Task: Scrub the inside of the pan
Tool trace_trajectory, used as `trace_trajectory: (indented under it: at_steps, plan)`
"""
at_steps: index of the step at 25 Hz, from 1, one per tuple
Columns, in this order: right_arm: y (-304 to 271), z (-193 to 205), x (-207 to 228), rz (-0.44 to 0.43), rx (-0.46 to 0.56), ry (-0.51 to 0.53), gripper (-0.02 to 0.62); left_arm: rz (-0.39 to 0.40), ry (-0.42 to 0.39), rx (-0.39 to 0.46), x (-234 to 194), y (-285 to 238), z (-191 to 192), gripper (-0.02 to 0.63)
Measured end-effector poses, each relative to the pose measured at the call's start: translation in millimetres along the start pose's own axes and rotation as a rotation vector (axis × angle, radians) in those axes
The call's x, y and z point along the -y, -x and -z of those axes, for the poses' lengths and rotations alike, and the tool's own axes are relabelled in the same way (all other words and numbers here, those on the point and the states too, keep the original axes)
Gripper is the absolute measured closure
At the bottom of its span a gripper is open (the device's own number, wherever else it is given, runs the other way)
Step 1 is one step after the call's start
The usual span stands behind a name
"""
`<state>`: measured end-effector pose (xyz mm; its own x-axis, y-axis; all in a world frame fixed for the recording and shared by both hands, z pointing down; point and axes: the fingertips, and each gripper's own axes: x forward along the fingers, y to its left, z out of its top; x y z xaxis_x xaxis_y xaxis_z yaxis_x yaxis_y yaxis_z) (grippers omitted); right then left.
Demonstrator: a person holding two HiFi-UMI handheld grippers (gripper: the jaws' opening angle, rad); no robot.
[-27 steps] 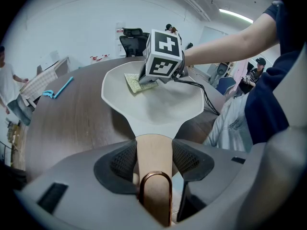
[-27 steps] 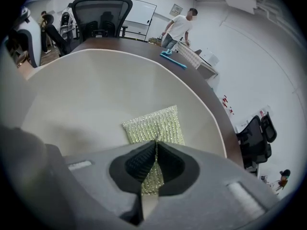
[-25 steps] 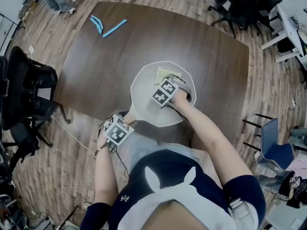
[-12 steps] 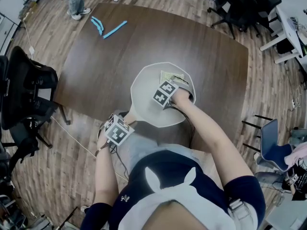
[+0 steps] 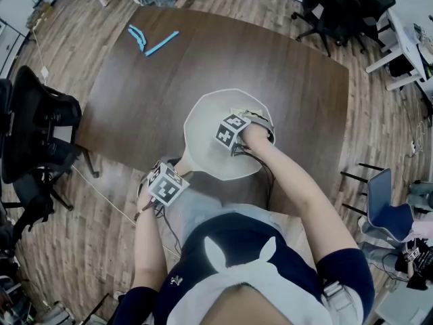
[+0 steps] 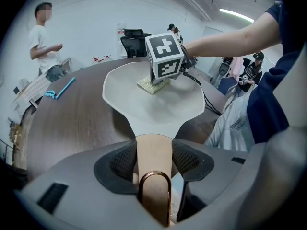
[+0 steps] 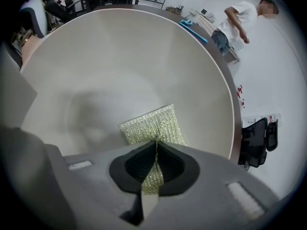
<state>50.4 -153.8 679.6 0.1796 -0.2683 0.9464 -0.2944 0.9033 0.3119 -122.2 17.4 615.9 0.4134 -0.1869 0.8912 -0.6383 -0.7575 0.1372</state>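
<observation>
A pale cream pan (image 5: 205, 135) sits near the front edge of the dark wooden table (image 5: 135, 107). Its light wooden handle (image 6: 153, 153) with a copper loop sticks out toward me, and my left gripper (image 6: 153, 163) is shut on it. My right gripper (image 5: 239, 118) points steeply down into the pan's right side. It is shut on a yellow-green glittery scrub pad (image 7: 152, 125), which lies flat against the pan's inner surface (image 7: 120, 66). In the head view only a sliver of the pad (image 5: 239, 112) shows past the marker cube.
Blue tools (image 5: 151, 39) lie at the table's far left. A black office chair (image 5: 40, 131) stands left of the table, more chairs (image 5: 338, 5) at the far right, and a blue chair (image 5: 387, 205) at the near right. A person (image 6: 45, 42) stands beyond the table.
My right gripper has slid the pad a little to the right and nearer inside the pan, rolling slightly. The left gripper and pan stayed still. A person beyond the table walked right.
</observation>
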Motion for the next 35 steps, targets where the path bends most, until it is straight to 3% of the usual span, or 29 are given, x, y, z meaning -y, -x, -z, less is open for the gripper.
trace_trajectory:
  at_steps: [12,19,24,28,35]
  plan:
    - [1,24,-24,-0.171,-0.131,-0.002,0.585,-0.014,0.019,-0.018,1,8,3,0.380]
    - [-1,38,-48,-0.352,-0.176,-0.012,0.584,-0.014,0.011,-0.015,1,6,4,0.380]
    - [15,50,-70,-0.489,-0.196,-0.094,0.585,-0.014,0.007,-0.012,1,4,3,0.380]
    - [-6,44,-77,-0.517,-0.147,-0.088,0.584,-0.021,0.013,-0.023,2,4,1,0.382]
    - [14,48,-95,-0.577,-0.162,-0.092,0.584,-0.024,0.017,-0.018,1,6,1,0.380]
